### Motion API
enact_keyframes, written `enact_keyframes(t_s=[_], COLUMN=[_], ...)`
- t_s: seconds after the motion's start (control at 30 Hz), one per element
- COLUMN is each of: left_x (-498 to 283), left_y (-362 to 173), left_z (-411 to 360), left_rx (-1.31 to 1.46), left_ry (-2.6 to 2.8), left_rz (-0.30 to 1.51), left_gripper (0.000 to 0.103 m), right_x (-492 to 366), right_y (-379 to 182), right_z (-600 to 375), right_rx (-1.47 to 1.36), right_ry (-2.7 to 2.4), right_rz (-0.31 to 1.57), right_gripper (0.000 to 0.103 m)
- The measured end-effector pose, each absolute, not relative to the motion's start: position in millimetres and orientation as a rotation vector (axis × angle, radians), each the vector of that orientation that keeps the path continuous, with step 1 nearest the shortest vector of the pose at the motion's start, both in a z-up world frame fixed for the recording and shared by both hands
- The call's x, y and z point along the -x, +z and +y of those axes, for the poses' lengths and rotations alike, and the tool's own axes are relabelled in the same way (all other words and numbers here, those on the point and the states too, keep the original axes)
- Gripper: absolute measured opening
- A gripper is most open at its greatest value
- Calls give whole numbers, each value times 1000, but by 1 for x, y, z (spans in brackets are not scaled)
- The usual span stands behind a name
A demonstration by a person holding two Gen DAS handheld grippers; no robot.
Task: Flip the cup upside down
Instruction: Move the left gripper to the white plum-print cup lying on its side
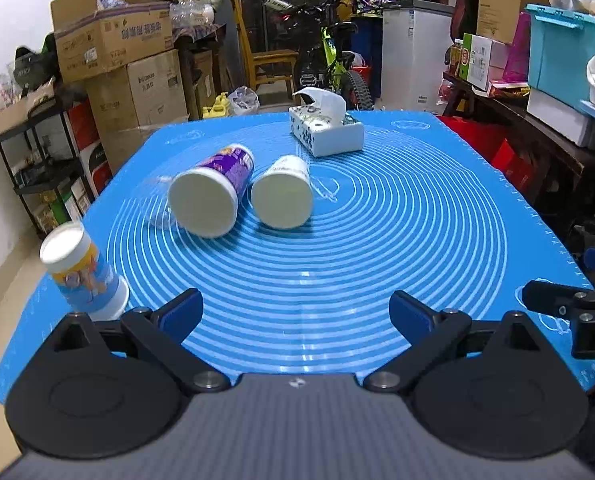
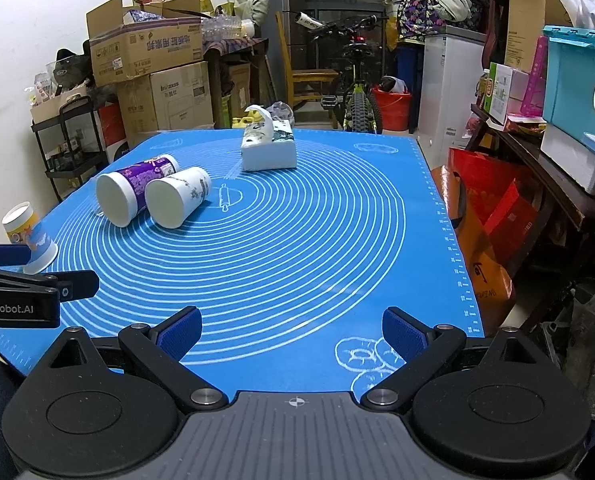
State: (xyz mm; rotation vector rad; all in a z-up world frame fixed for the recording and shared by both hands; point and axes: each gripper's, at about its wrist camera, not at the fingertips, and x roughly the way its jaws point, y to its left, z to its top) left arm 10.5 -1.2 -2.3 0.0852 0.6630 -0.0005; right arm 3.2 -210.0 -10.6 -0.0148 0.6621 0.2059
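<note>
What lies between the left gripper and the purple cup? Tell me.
Only bare blue mat: in the left wrist view nothing stands between the open left gripper and the purple cup lying on its side.

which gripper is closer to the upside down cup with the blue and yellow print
Left. The left gripper sits just right of the blue and yellow cup, nearly alongside it. The right gripper is farther right, beyond the left one.
</note>
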Motion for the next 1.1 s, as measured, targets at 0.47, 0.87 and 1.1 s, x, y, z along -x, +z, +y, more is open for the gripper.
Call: enact_keyframes(t_s=[0.47, 0.87, 1.1], left_x=[-91, -194, -210], left_y=[1, -29, -44], left_z=[-14, -19, -21], left_rx=[-167, -216, -230], left_ry=[16, 80, 106], left_rz=[607, 688, 792], left_gripper=[99, 99, 98], right_x=[-77, -135, -144], right_y=[-1, -20, -38], right_z=[-222, -227, -231], right_rx=[-35, -56, -62], right_ry=[183, 160, 151], right_rz=[638, 667, 700], right_gripper=[97, 97, 97])
